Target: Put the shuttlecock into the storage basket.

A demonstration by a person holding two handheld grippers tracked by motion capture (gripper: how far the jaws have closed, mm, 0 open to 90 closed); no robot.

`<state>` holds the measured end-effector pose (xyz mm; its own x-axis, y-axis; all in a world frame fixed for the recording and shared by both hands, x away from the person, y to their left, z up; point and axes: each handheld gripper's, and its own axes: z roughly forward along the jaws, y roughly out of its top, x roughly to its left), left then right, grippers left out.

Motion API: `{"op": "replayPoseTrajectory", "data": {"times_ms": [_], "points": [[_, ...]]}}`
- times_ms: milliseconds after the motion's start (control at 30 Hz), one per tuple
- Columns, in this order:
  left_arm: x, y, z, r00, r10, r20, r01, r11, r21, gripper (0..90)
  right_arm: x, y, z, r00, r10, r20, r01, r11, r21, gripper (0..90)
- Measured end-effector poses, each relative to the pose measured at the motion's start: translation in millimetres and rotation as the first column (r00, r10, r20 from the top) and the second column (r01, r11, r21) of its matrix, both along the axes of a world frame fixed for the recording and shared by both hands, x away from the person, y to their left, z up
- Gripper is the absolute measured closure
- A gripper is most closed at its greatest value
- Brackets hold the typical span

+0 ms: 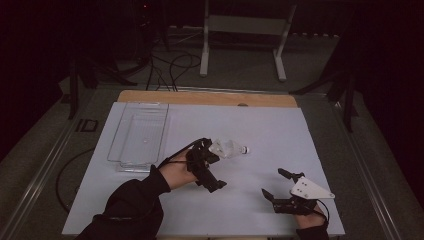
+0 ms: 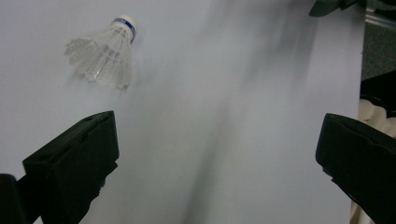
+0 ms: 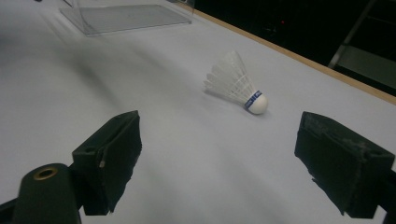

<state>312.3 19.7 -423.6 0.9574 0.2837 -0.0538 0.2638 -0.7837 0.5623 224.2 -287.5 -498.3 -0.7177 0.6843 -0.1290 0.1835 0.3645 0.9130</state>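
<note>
A white feathered shuttlecock [image 1: 230, 148] with a blue band and a white cork tip lies on its side on the white table top [image 1: 280, 130], its cork pointing right. My left gripper [image 1: 209, 166] hovers just left of it, jaws wide apart and holding nothing. In the left gripper view the shuttlecock [image 2: 103, 55] lies beyond the left jaw, outside the open gap of the left gripper [image 2: 219, 135]. My right gripper [image 1: 276, 184] stands open near the front right. Its own view shows the shuttlecock [image 3: 236, 84] ahead, between and beyond the jaws of the right gripper [image 3: 219, 126].
A clear plastic tray [image 1: 140, 131] lies at the table's back left, also seen as the tray [image 3: 126, 16] in the right gripper view. A wooden strip [image 1: 205, 97] runs along the far edge. Beyond are cables and a white stand's legs [image 1: 204, 45] on the floor.
</note>
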Motion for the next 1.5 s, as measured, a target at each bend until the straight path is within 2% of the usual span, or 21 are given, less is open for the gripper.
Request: {"op": "replayPoseTrajectory", "data": {"times_ms": [200, 300, 433, 500, 733, 800, 967, 1100, 1267, 1367, 1500], "points": [[4.3, -6.4, -4.0, 0.9997, 0.024, -0.008, -0.024, 0.9995, 0.019, 0.0, 0.3, 0.3, -0.2, 1.0, 0.002, 0.001, -0.002, 1.0, -0.003, 14.4], [7.5, -10.2, -5.4, 0.9979, 0.045, -0.046, -0.045, 0.9988, 0.02, 0.0, 0.2, 0.1, -0.2, 1.0, 0.001, 0.001, -0.001, 1.0, -0.002, 14.3], [12.9, -16.0, -6.8, 0.9959, 0.062, -0.066, -0.059, 0.997, 0.051, 0.0, 0.5, -0.2, -0.6, 1.0, -0.001, -0.003, 0.001, 1.0, -0.001, 14.4], [15.4, -18.8, -7.8, 0.9949, 0.06, -0.081, -0.056, 0.9972, 0.05, 0.0, 0.4, 0.0, -0.7, 1.0, 0.001, -0.003, -0.001, 1.0, 0.0, 14.4], [25.9, -28.1, -14.6, 0.9889, 0.069, -0.132, -0.056, 0.9932, 0.103, 0.0, 0.2, 0.0, -0.5, 1.0, 0.0, -0.003, 0.0, 1.0, 0.0, 14.3], [28.3, -30.5, -17.2, 0.9893, 0.069, -0.128, -0.054, 0.9916, 0.117, 0.0, 0.3, -0.2, -0.6, 1.0, 0.002, -0.002, -0.002, 1.0, -0.001, 14.4], [31.7, -32.3, -19.7, 0.9898, 0.058, -0.13, -0.042, 0.9914, 0.124, 0.0, 0.2, -0.3, -0.6, 1.0, 0.001, -0.002, -0.001, 1.0, 0.001, 14.3], [37.9, -34.4, -25.4, 0.9852, 0.056, -0.162, -0.031, 0.988, 0.151, 0.0, 0.4, -0.1, -1.1, 1.0, 0.002, -0.007, -0.003, 1.0, -0.002, 14.4], [43.1, -35.6, -32.2, 0.982, 0.046, -0.183, -0.015, 0.9861, 0.166, 0.0, 0.8, -0.4, -1.3, 1.0, 0.004, -0.007, -0.004, 1.0, -0.002, 14.3], [48.1, -36.6, -36.1, 0.9768, 0.078, -0.199, -0.043, 0.9839, 0.173, 0.7, 0.7, -0.1, -1.5, 1.0, 0.004, -0.008, -0.004, 1.0, 0.0, 14.3], [51.9, -39.0, -39.7, 0.9773, 0.068, -0.201, -0.032, 0.9837, 0.177, 2.3, 0.5, 0.5, -1.5, 0.9999, 0.007, -0.012, -0.007, 1.0, 0.003, 14.3]]}}
